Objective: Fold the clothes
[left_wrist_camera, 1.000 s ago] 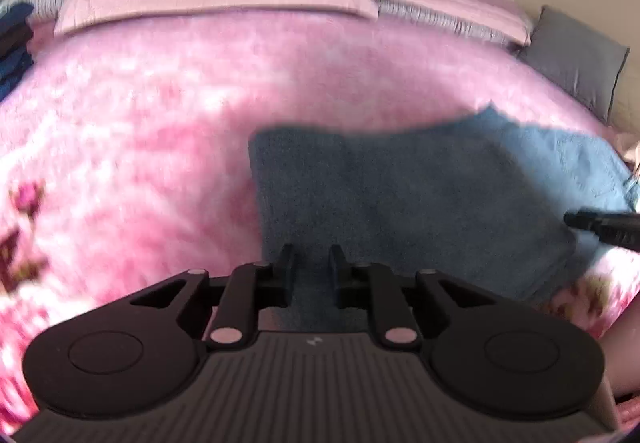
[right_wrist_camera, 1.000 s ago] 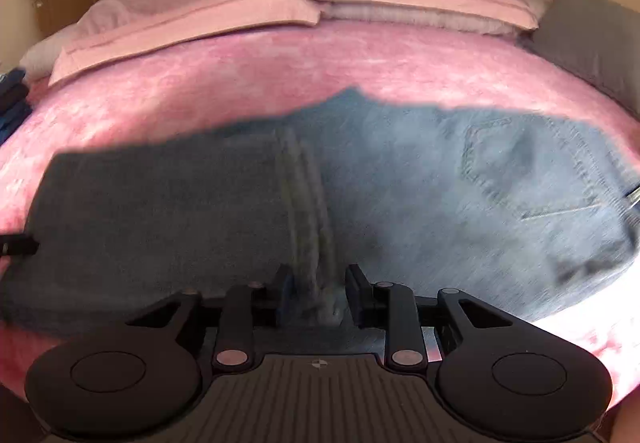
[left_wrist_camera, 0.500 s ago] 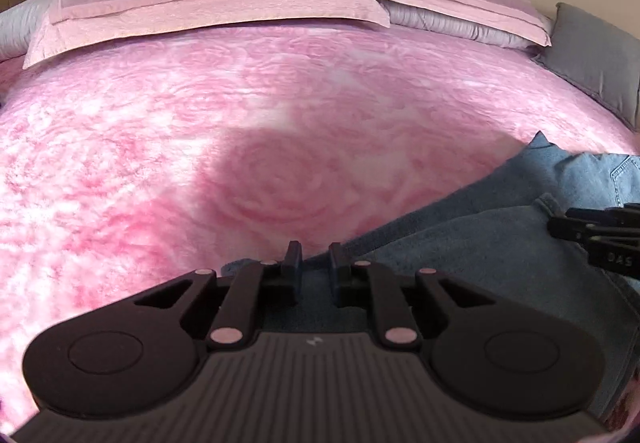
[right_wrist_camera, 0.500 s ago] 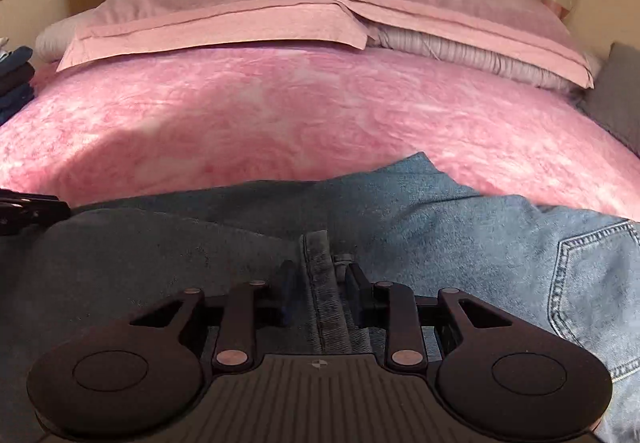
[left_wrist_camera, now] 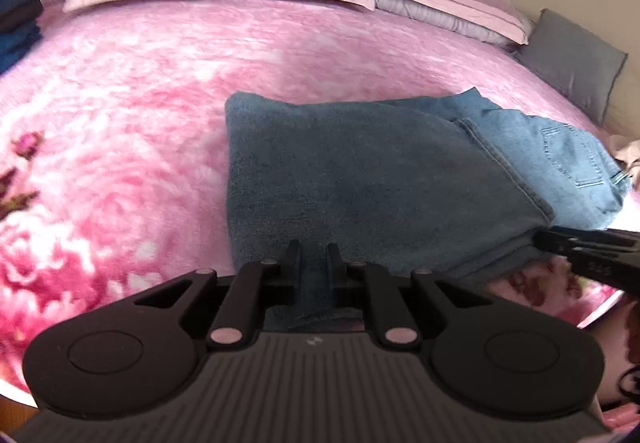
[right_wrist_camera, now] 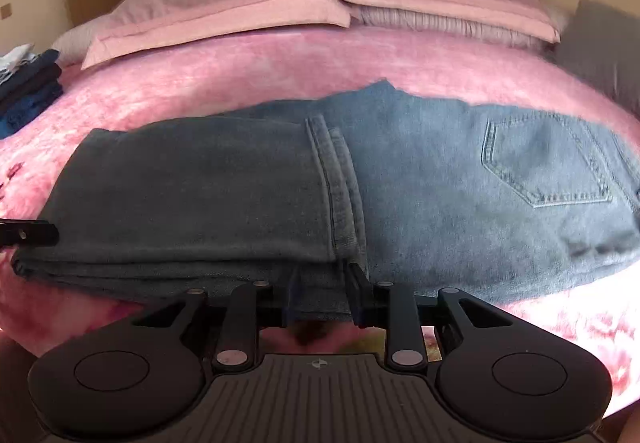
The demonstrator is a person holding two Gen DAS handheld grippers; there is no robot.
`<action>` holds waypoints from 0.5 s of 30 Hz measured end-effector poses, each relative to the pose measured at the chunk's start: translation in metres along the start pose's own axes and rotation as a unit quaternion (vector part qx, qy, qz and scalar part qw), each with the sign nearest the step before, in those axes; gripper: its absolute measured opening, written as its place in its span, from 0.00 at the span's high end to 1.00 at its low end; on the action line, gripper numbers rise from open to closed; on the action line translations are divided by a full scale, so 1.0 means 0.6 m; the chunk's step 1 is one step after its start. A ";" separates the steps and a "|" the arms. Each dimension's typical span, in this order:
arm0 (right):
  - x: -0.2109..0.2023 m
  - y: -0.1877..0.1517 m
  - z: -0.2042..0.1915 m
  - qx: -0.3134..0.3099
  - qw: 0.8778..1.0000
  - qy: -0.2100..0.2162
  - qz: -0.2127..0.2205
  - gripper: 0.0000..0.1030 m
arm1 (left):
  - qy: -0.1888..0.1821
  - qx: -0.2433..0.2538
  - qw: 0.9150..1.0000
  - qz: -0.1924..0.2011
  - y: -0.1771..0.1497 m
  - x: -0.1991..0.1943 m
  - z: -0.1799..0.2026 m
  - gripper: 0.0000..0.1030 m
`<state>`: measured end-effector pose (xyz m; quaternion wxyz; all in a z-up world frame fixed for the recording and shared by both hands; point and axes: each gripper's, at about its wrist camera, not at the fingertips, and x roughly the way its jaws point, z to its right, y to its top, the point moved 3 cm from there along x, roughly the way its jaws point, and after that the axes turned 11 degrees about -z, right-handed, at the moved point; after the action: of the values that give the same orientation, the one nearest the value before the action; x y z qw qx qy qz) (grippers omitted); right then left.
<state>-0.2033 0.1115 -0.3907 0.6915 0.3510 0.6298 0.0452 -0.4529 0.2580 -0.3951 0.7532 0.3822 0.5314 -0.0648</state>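
Jaws of the left gripper (left_wrist_camera: pixel 313 257) stand narrow and pinch the near edge of the folded jeans (left_wrist_camera: pixel 380 179), which lie on the pink blanket (left_wrist_camera: pixel 120 115). In the right wrist view we see the right gripper (right_wrist_camera: pixel 325 285) clamping the jeans (right_wrist_camera: pixel 240 195) at the leg hem (right_wrist_camera: pixel 338 195), a folded clothes pile (right_wrist_camera: pixel 28 87) well apart at left.

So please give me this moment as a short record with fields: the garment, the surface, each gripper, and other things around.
garment: jeans, folded, back pocket facing up
surface: pink blanket on a bed
left gripper: shut on the near edge of the jeans
right gripper: shut on the jeans by the leg hems
pillows: pink, at the far end
grey cushion: far right
stack of dark clothes: far left
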 end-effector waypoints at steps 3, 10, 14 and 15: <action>-0.037 -0.003 0.006 0.029 0.999 0.009 0.011 0.72 | 0.017 -0.007 1.000 0.002 -0.002 -0.033 0.021 0.85; -0.073 -0.049 0.021 0.083 0.996 -0.013 0.009 0.68 | 0.024 0.016 1.000 -0.008 -0.052 -0.072 0.080 0.78; -0.112 -0.072 0.029 0.107 0.994 -0.013 0.028 0.52 | 0.033 0.034 0.999 -0.002 -0.078 -0.094 0.109 0.76; -0.122 -0.077 0.030 0.111 0.993 -0.010 0.033 0.51 | 0.035 0.038 0.999 0.001 -0.083 -0.101 0.115 0.75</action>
<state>-0.2191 0.0322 -0.3547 0.6526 0.4469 0.6118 -0.0061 -0.4521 0.1600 -0.3589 0.7195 0.4131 0.5538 -0.0706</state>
